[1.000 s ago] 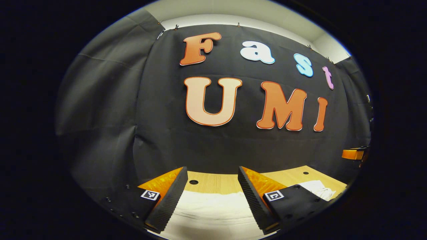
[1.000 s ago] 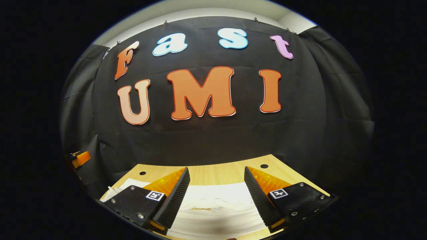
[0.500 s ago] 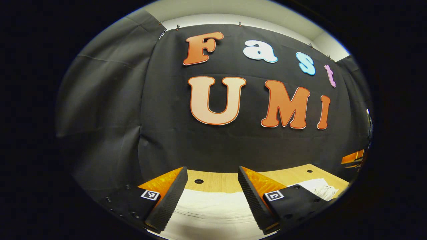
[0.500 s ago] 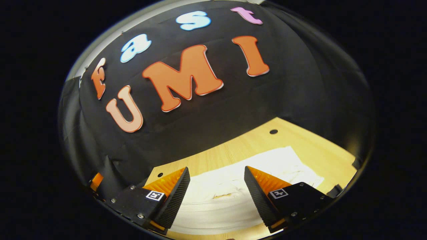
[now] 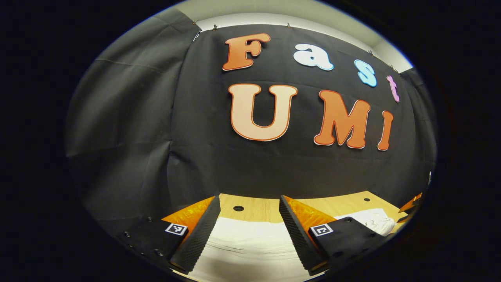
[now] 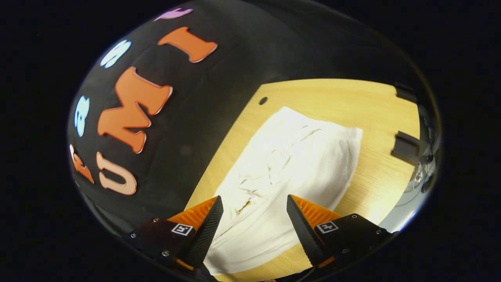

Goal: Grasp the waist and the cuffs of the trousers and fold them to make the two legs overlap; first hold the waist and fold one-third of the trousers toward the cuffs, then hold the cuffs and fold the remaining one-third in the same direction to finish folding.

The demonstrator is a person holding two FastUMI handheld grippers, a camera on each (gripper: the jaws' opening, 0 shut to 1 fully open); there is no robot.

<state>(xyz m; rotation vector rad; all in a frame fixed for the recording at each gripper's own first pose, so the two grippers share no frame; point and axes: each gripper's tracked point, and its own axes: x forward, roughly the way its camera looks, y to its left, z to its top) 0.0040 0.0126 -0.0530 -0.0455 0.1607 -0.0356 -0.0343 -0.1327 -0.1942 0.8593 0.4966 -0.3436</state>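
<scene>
In the left gripper view, the left gripper is held with jaws wide and nothing between them, above one pair of white trousers spread on the wooden table; two round holes are counted in the tabletop. In the right gripper view, the right gripper is likewise seen wide apart and unloaded over the same trousers, which lie flat on the table; one hole is seen there.

Item count: one pair of white trousers lying on one wooden table; two round holes in the table beside the trousers; two grippers.
</scene>
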